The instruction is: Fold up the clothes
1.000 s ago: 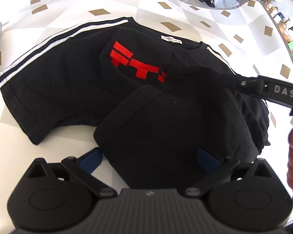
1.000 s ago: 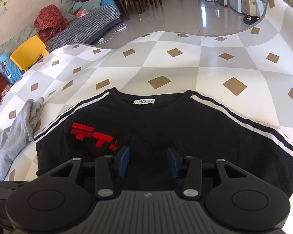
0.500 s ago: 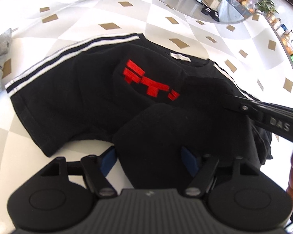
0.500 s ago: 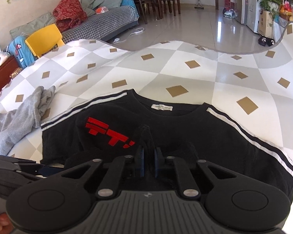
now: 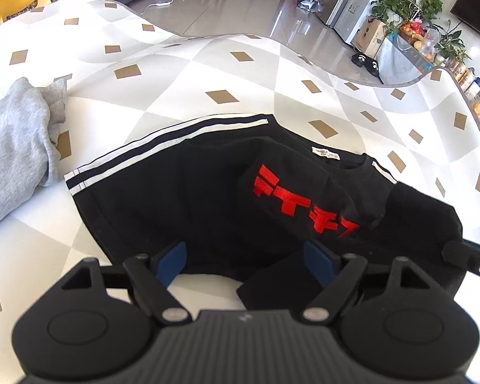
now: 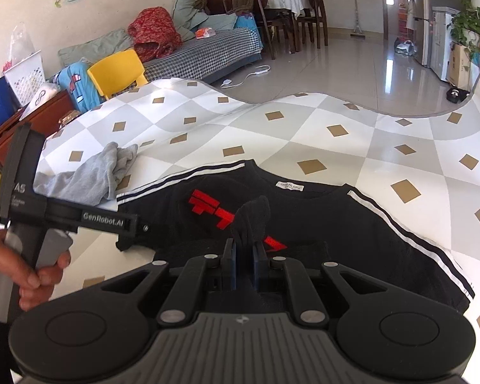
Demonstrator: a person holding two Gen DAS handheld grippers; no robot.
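Note:
A black T-shirt (image 5: pixel 188 198) with white shoulder stripes and a red print lies face up on the chequered tablecloth (image 5: pixel 224 64). My left gripper (image 5: pixel 244 260) hovers over its near hem. The jaws are opening, and a turned-over flap of black cloth lies loose by the right pad (image 5: pixel 316 260). My right gripper (image 6: pixel 244 252) is shut on a pinch of the black T-shirt (image 6: pixel 336 224), which sticks up above the pads. In the left wrist view that lifted cloth hangs from the right gripper's tip (image 5: pixel 457 252).
A crumpled grey garment (image 5: pixel 12 147) lies on the table left of the shirt, also the grey garment (image 6: pixel 89 176) in the right wrist view. A hand (image 6: pixel 25 275) holds the left gripper's handle. Beyond the table edge are a tiled floor, a sofa and chairs.
The right gripper went from half open to shut on the shirt's cloth and lifted it. The left gripper narrowed around the hem flap, then widened again and rose.

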